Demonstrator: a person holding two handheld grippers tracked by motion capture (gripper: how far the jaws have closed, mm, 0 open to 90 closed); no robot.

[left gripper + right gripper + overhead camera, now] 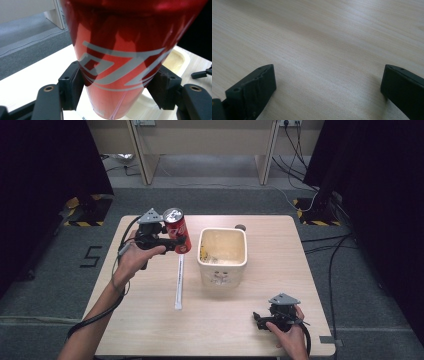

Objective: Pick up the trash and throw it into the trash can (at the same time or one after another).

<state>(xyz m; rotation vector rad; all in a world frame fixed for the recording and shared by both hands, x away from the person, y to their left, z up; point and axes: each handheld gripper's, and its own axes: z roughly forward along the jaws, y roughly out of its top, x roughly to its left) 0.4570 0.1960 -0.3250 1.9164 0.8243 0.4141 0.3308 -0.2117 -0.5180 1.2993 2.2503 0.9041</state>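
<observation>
A red can is clamped by the left gripper at upper left, while the right gripper, lower right, is held wide open and empty.

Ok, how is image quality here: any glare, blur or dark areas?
High view: evenly lit table, dark curtains at both sides. Left gripper view: the can is very close, with glossy reflections and soft edges. Right gripper view: sharp wood grain, soft shadows under the open claw.

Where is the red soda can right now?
In the high view, the red soda can is clamped in the left gripper, table's left, beside the cream square tub.
</observation>
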